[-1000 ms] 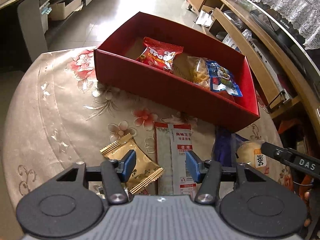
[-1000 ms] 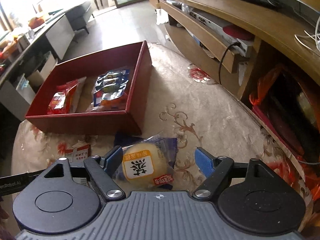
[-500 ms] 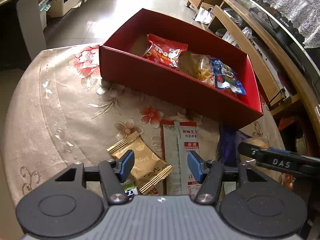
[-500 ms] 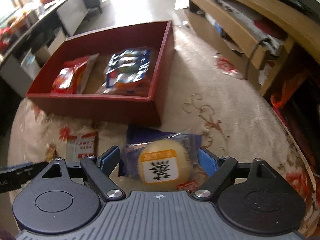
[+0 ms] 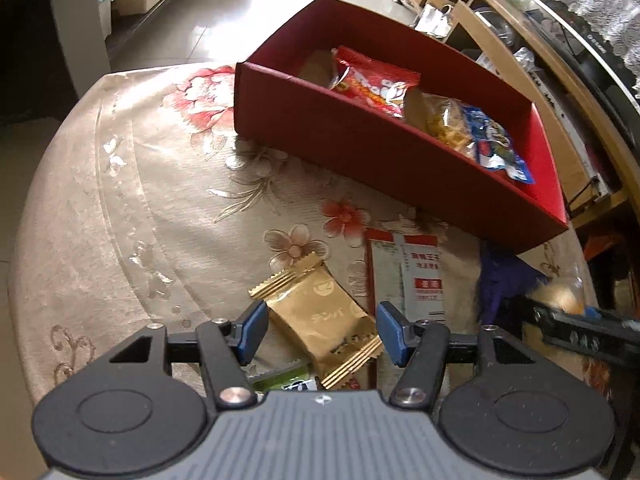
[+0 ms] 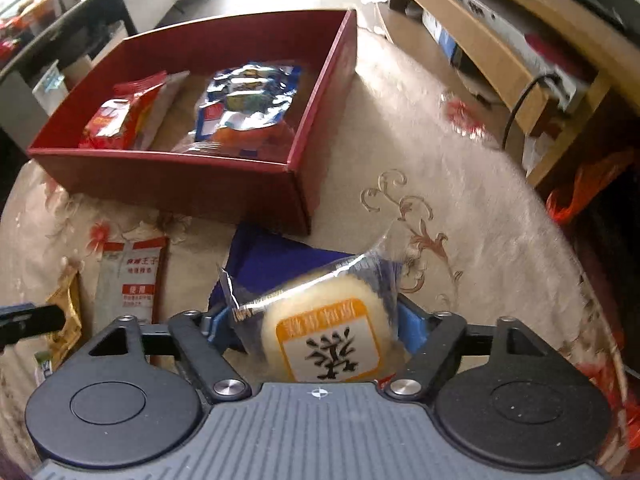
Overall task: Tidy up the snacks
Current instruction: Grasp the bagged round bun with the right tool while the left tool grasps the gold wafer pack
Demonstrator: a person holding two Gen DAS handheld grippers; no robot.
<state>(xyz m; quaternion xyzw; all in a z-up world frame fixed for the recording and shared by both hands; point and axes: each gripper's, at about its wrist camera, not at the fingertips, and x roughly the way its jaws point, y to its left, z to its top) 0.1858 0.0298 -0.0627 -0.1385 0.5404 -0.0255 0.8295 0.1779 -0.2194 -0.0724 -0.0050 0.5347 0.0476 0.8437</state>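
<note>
Right jaws closing around a wrapped pastry; left jaws open over a gold packet.

The right gripper [image 6: 316, 330] has the round pale pastry [image 6: 332, 320] in clear wrap, with an orange-bordered white label and black characters, between its blue pads at the lower middle of the right wrist view, above a dark blue packet [image 6: 272, 264]. The left gripper [image 5: 318, 332] stands apart around the gold packet [image 5: 320, 316] with crimped ends, flat on the floral surface [image 5: 140, 200]. A red-and-white sachet [image 5: 416, 276] lies beside it. The red box [image 6: 192, 184], upper left, holds red and blue bags.
</note>
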